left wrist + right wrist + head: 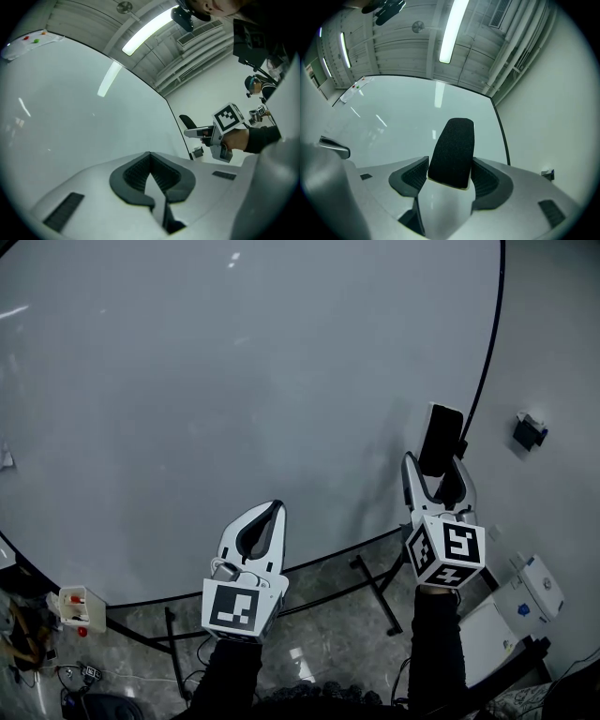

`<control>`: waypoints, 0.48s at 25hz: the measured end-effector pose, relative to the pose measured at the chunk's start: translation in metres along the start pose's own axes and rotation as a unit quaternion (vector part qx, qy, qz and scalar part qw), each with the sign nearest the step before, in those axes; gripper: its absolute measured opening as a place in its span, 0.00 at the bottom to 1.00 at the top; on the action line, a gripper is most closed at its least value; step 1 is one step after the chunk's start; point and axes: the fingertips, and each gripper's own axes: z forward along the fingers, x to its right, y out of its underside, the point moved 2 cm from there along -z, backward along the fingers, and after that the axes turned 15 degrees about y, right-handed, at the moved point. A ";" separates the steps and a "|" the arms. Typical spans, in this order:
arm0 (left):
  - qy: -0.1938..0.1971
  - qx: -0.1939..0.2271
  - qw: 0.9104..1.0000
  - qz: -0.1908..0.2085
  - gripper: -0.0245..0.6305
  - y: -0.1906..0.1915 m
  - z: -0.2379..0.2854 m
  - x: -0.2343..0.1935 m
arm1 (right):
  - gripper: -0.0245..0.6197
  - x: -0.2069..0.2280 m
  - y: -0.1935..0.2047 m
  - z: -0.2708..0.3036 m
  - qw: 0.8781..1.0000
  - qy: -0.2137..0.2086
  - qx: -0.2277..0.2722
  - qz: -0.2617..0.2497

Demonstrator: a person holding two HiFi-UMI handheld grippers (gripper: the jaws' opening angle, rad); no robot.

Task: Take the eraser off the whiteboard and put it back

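Right hand-held gripper (450, 165) around eraser (453, 147)

Glossy smooth whiteboard (234, 381), fuzzy black felt eraser (453, 151), ribbed matt rubber fingers (412, 176), smooth grey plastic shells

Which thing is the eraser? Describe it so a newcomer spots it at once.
Start at the large white whiteboard with its thin black frame and follow its right edge. There the right hand-held gripper clamps a flat black oblong eraser with a felt-like face. It is the only thing held: the left hand-held gripper is shut and empty.
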 end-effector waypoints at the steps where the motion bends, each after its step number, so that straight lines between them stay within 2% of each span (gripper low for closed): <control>1: 0.005 0.004 1.000 0.001 0.05 -0.002 0.003 -0.001 | 0.49 0.001 -0.001 0.002 1.000 0.004 0.001 -0.001; 5: 0.021 0.027 0.999 -0.013 0.05 -0.006 0.013 -0.006 | 0.49 0.003 -0.003 0.009 1.000 0.014 0.006 -0.004; 12: 0.025 0.028 0.999 -0.019 0.05 -0.003 0.024 -0.007 | 0.49 0.009 0.003 0.015 1.000 0.020 -0.001 -0.008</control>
